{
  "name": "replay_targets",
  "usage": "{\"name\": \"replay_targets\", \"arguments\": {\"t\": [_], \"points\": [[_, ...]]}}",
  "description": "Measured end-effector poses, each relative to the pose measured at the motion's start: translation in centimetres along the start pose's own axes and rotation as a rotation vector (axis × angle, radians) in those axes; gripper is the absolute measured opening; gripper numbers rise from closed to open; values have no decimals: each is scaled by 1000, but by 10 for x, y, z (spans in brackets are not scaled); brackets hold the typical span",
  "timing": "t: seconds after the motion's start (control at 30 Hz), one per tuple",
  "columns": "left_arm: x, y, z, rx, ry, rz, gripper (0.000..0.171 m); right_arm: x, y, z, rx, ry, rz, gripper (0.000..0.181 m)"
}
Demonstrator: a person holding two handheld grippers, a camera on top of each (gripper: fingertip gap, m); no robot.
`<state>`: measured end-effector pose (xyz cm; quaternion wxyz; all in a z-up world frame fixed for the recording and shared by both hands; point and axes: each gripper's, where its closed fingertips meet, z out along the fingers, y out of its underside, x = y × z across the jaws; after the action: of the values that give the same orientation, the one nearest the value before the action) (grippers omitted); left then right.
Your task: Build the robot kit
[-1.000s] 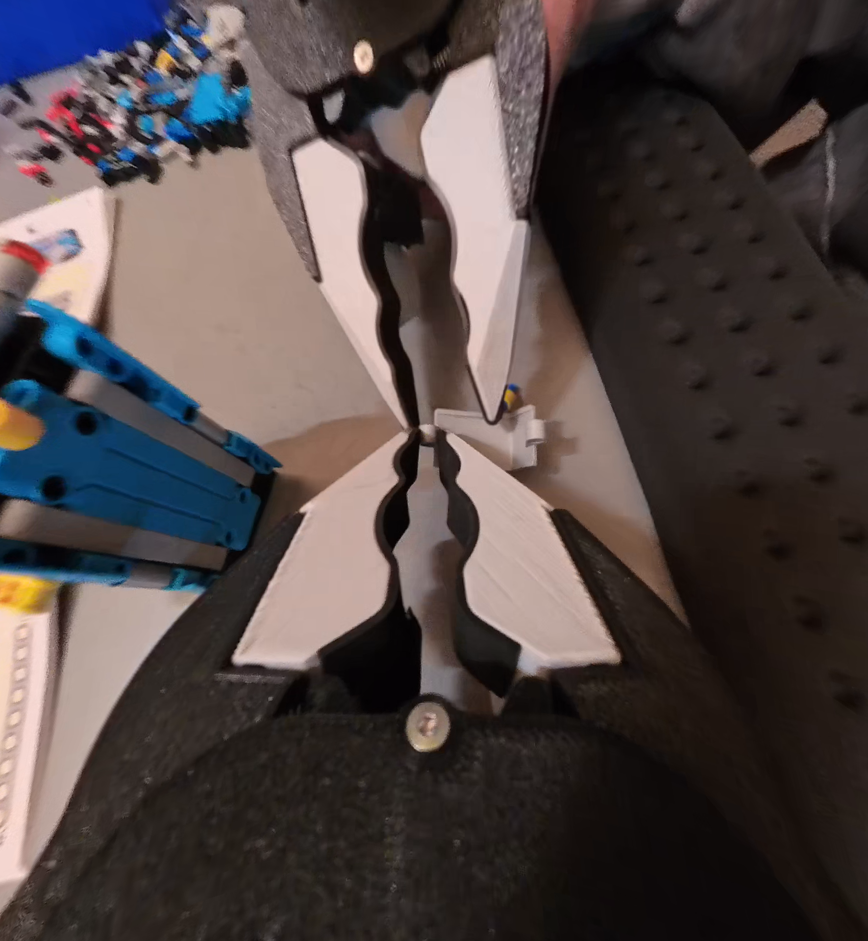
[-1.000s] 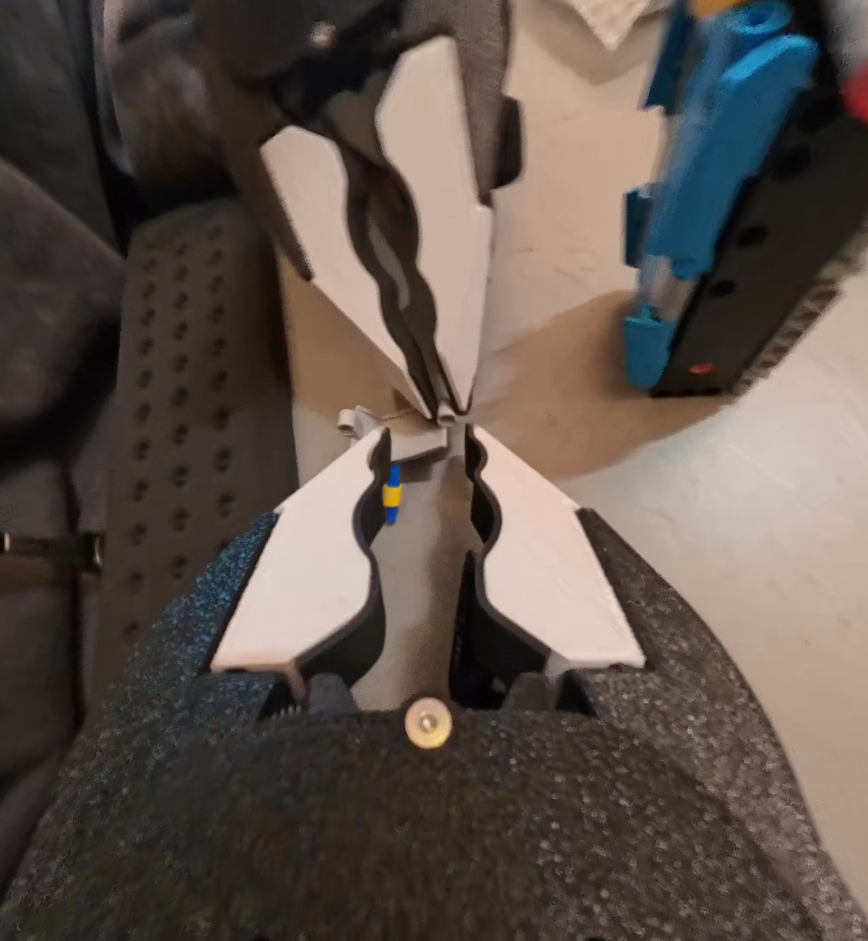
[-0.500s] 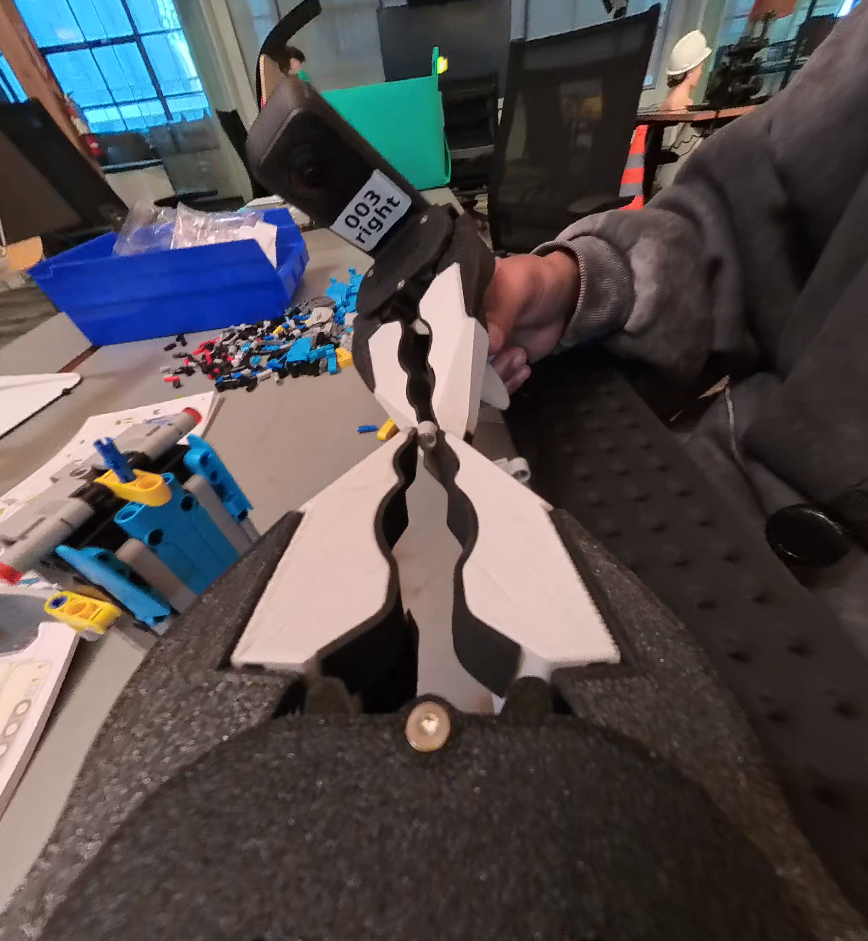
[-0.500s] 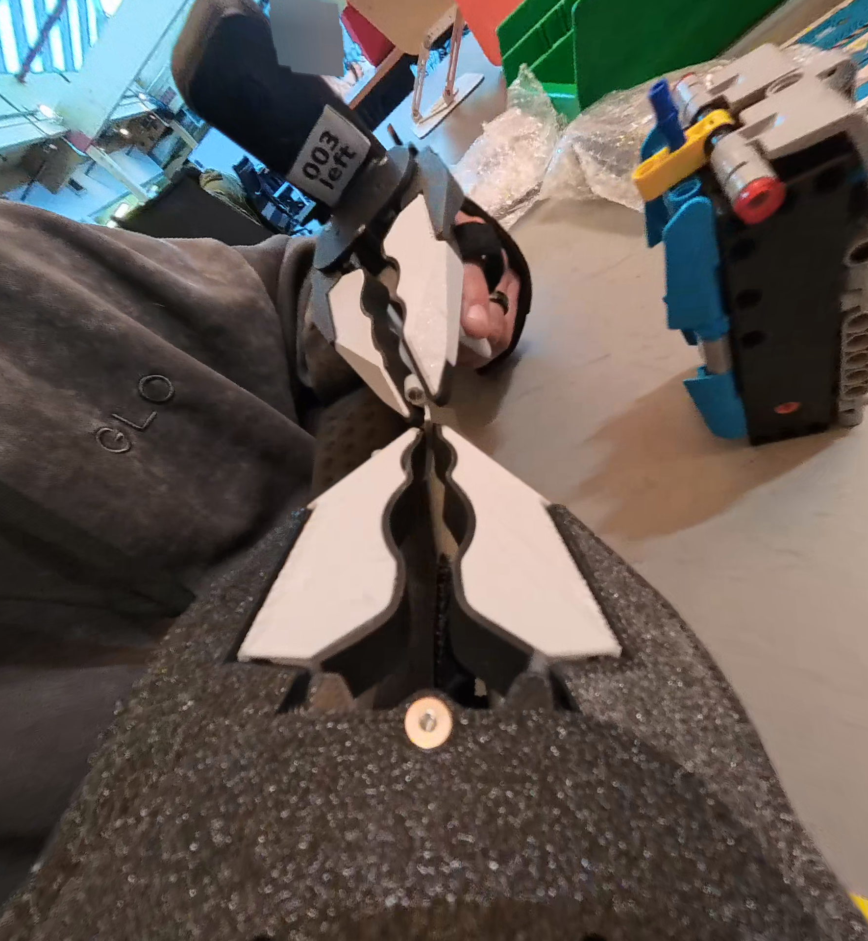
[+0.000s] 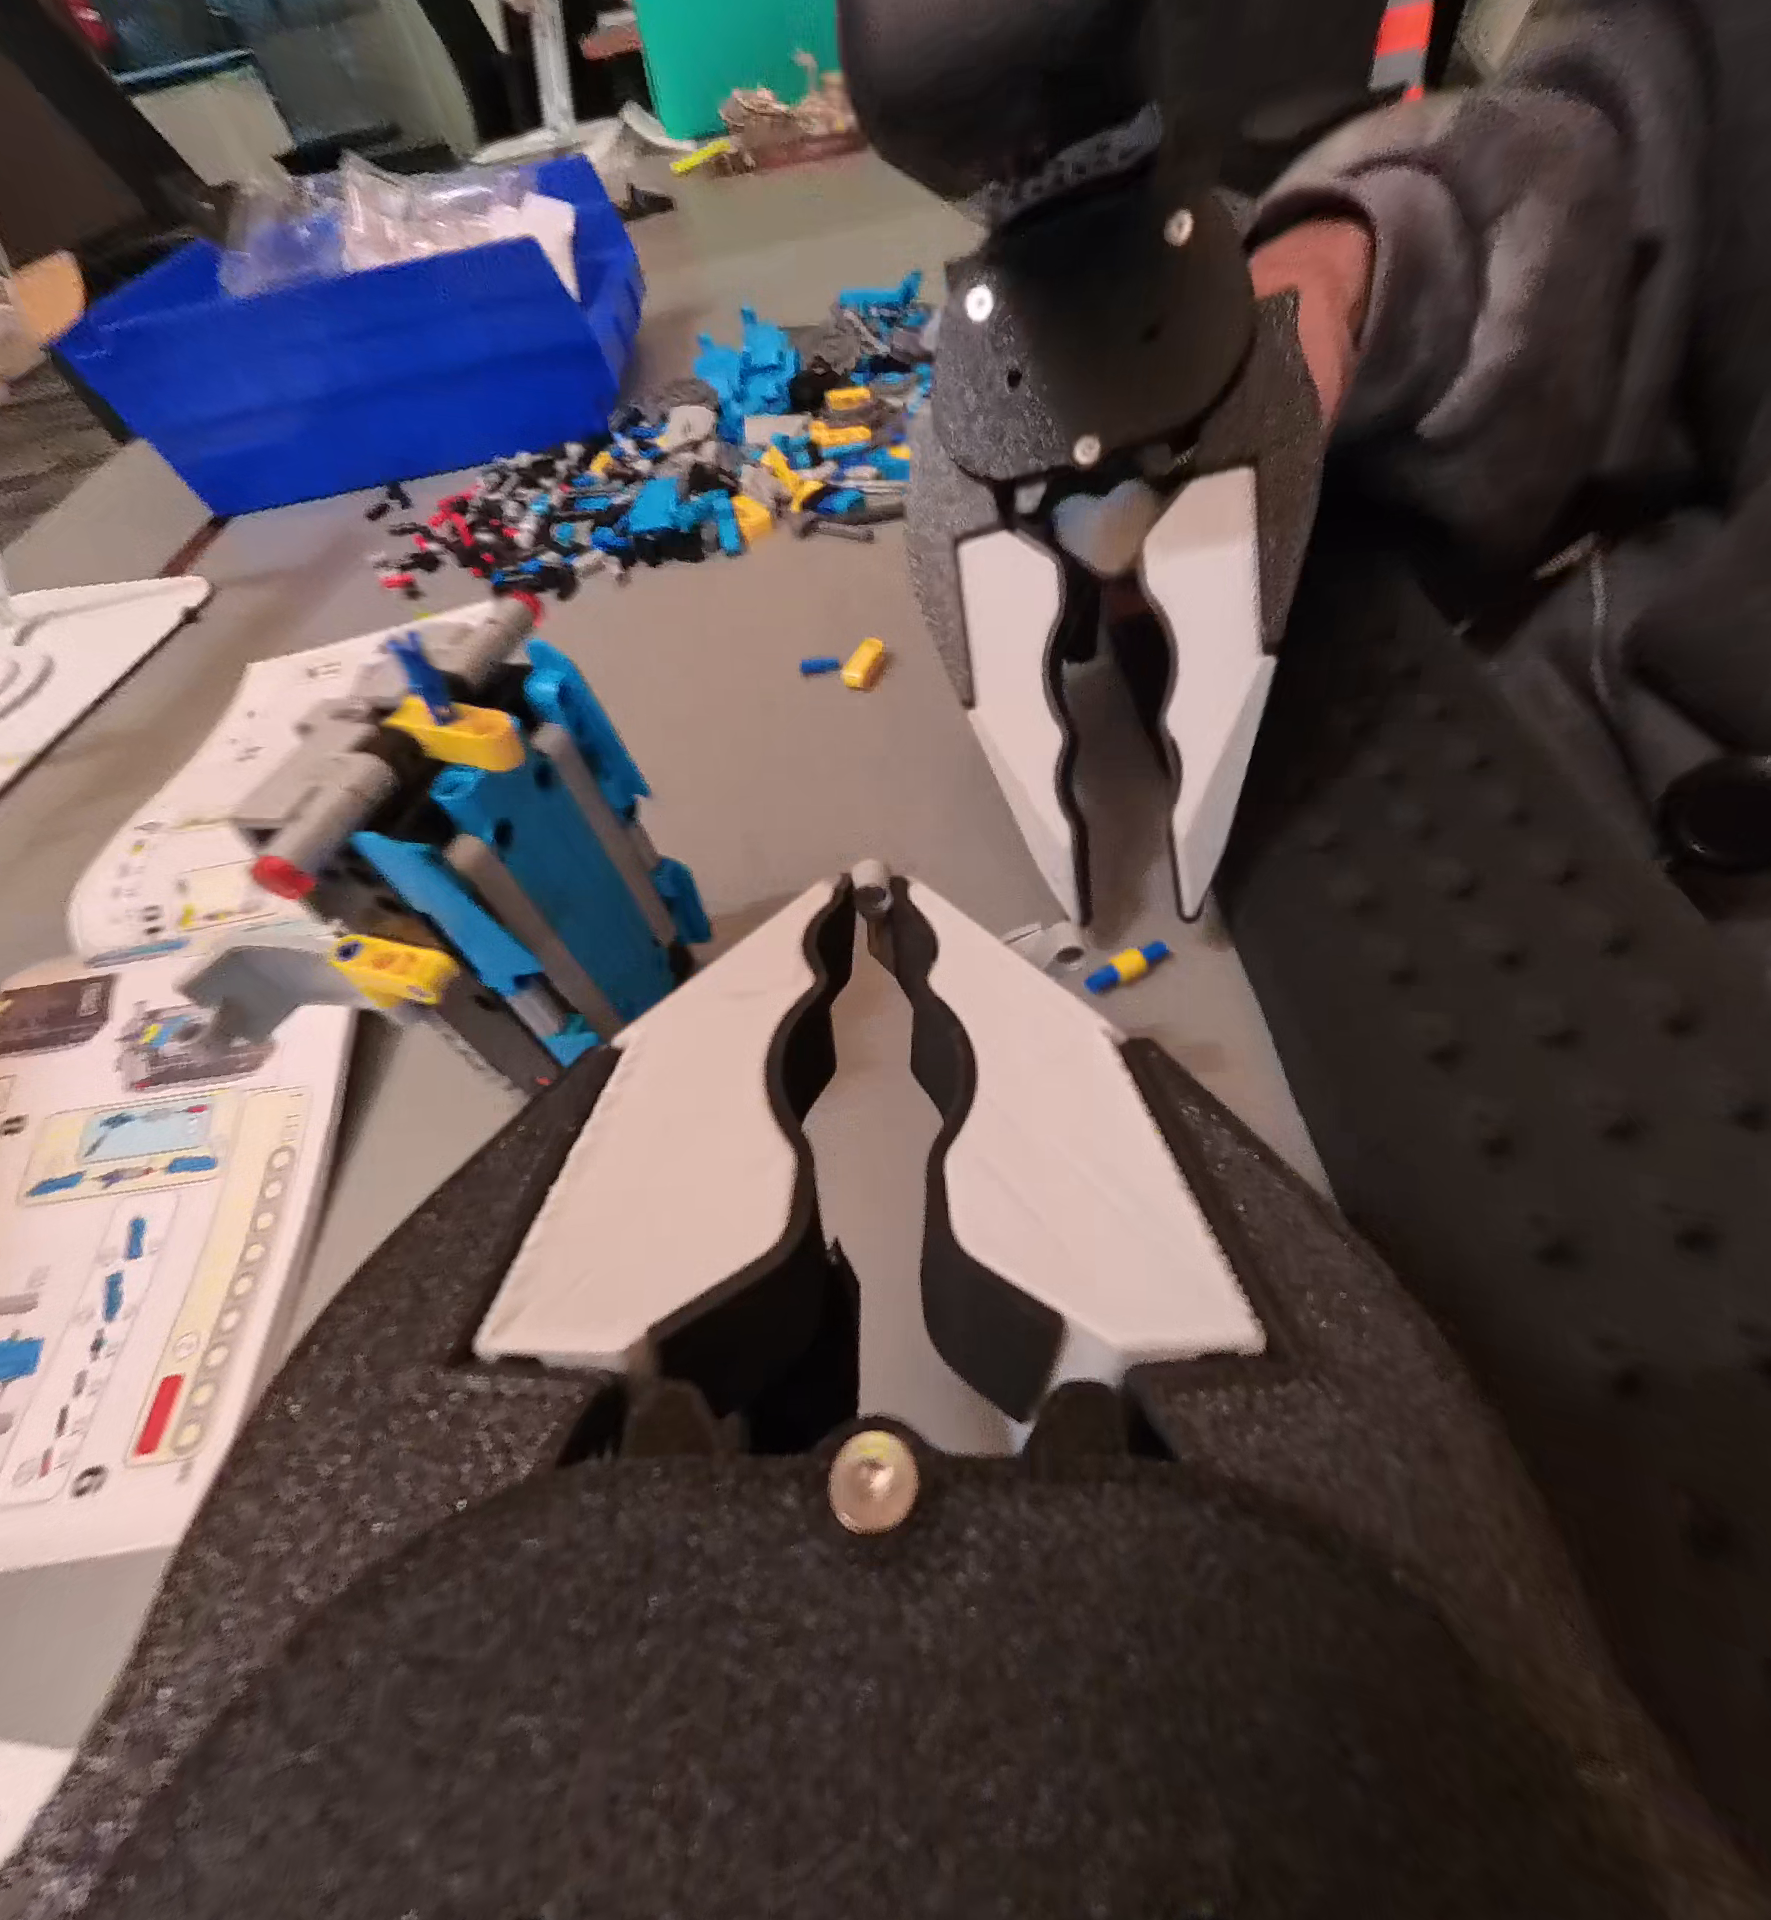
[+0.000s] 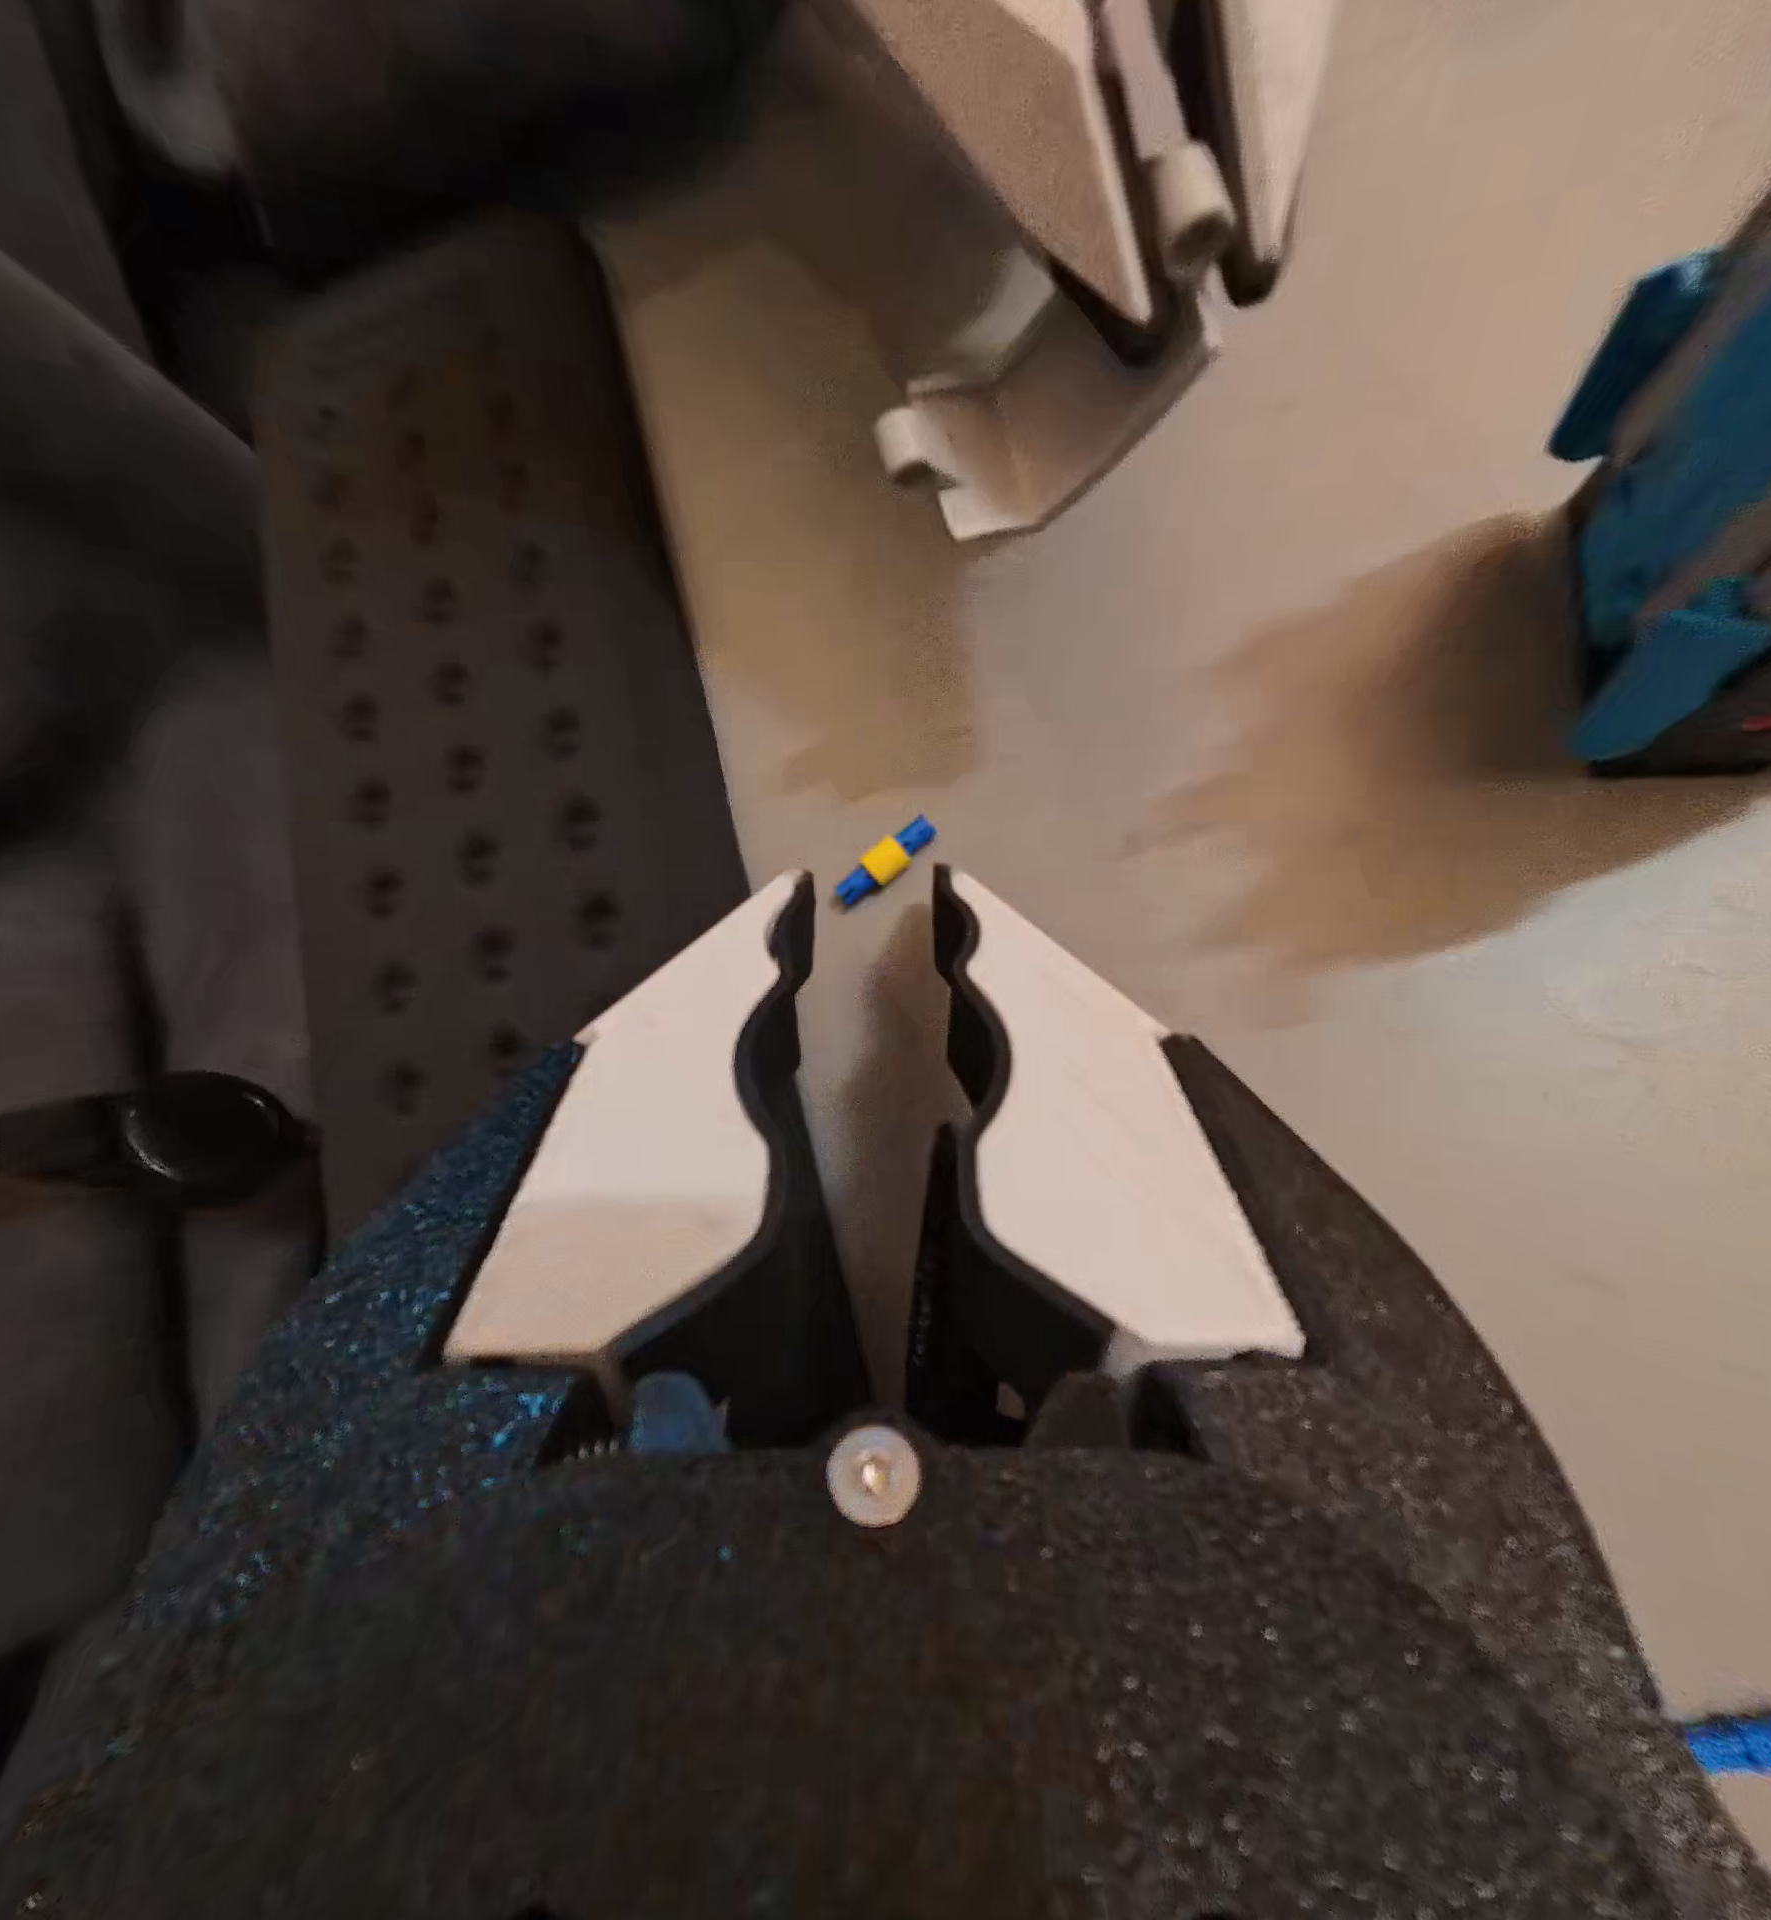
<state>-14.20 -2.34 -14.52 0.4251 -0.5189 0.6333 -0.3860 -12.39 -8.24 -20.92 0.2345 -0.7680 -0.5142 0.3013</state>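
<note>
Left tool pinched on a small grey pin, right tool parted just above blue-and-yellow connector on grey surface, blue brick model nearby.

Grey table, seen from two tools. Ahead & left of left gripper: blue bin w/ clear bags, near it a pile of loose bricks. Just left of its tips: blue, grey & black brick model, lying partly on instruction sheets. Small grey pin sits between its tips. To its right: dark dimpled mat. Just ahead of right gripper: blue-yellow pin on the table. Farther ahead: light grey bracket, approx. under the other tool.
</note>
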Motion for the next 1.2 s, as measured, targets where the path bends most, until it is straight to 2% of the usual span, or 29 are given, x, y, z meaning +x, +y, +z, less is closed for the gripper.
{"name": "replay_targets", "arguments": {"t": [0.1, 0.23, 0.5, 0.53, 0.63, 0.97, 1.03, 1.1, 1.2], "points": [[25, 0, 3, -21, 109, 8, 6, -7, 2, 7, -51, 40, -25, 17], [47, 19, 13, -162, 166, 77, 6, -4, 3, 12, -90, 95, -23, 16], [51, 43, 19, -285, 172, 85, 6, 5, -1, 18, -102, 167, -6, 14], [49, 45, 19, -297, 164, 81, 6, 7, 0, 17, -105, 177, -12, 4], [41, 46, 18, -302, 132, 63, 6, 7, 0, 17, -78, 152, -19, 3], [39, 49, 16, -296, 153, 26, 6, 7, 6, 11, -90, 103, 3, 3], [39, 50, 16, -296, 153, 24, 6, 6, 6, 10, -110, 89, 19, 9], [38, 50, 16, -296, 152, 19, 6, 9, 5, 9, -139, 126, 9, 24], [36, 51, 15, -298, 147, 13, 6, 11, 3, 10, -184, 174, 2, 25]]}}
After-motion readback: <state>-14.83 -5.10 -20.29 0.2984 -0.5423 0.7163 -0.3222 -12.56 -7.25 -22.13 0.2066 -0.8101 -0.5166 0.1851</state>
